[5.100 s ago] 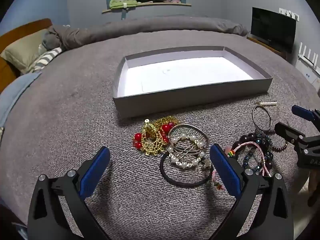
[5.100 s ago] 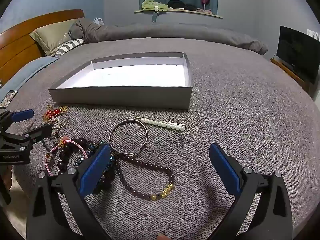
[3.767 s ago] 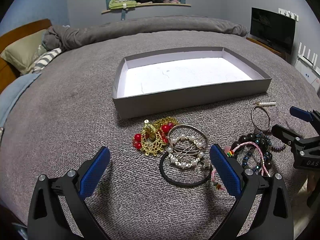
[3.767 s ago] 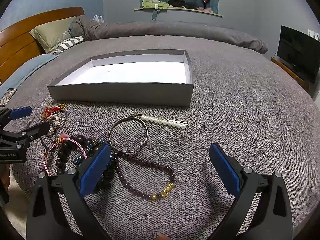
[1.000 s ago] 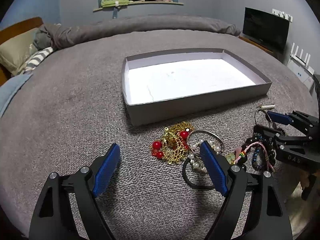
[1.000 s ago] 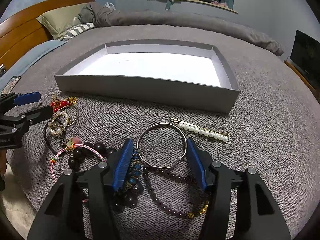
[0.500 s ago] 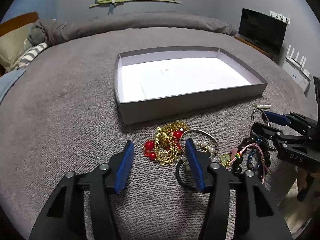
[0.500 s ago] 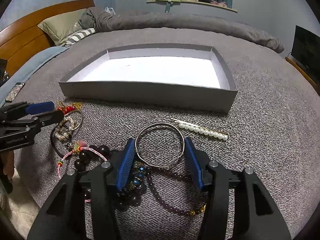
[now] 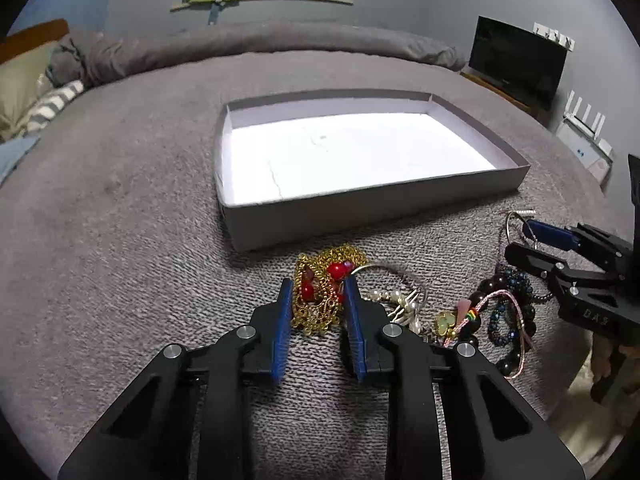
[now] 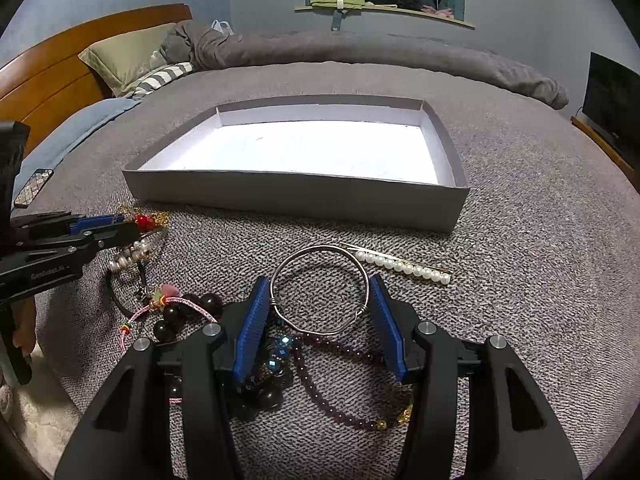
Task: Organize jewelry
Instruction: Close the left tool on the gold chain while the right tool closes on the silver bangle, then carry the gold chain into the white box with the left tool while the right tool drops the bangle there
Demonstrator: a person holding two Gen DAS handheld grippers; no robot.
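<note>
On the grey bedspread [image 9: 120, 208], near its front edge, the jewelry lies in a loose row in front of a shallow grey box [image 9: 360, 206] with a white floor. At the left end of the row the left gripper [image 9: 316, 292] is closed down narrow around the gold chain piece with red beads [image 9: 320, 296]; both blue pads [image 9: 285, 304] press against its sides, and the piece rests on the bedspread just before the box's near left corner. Just right of it lie a pearl bangle [image 9: 394, 296] and a black hair tie [image 10: 120, 300], partly under the gripper's right finger. Further right come a pink cord bracelet [image 10: 168, 306], dark round beads [image 10: 208, 304] and blue faceted beads [image 10: 280, 350], tangled together. The right gripper [image 10: 320, 296] sits half closed astride the silver wire hoop [image 10: 320, 288], each blue pad touching or just beside the hoop's rim; whether it actually clamps the hoop cannot be told. A purple bead strand with gold beads [image 10: 340, 400] lies below the hoop between the fingers. At the right end a pearl hair clip [image 10: 400, 266] lies near the box's near right corner.
</note>
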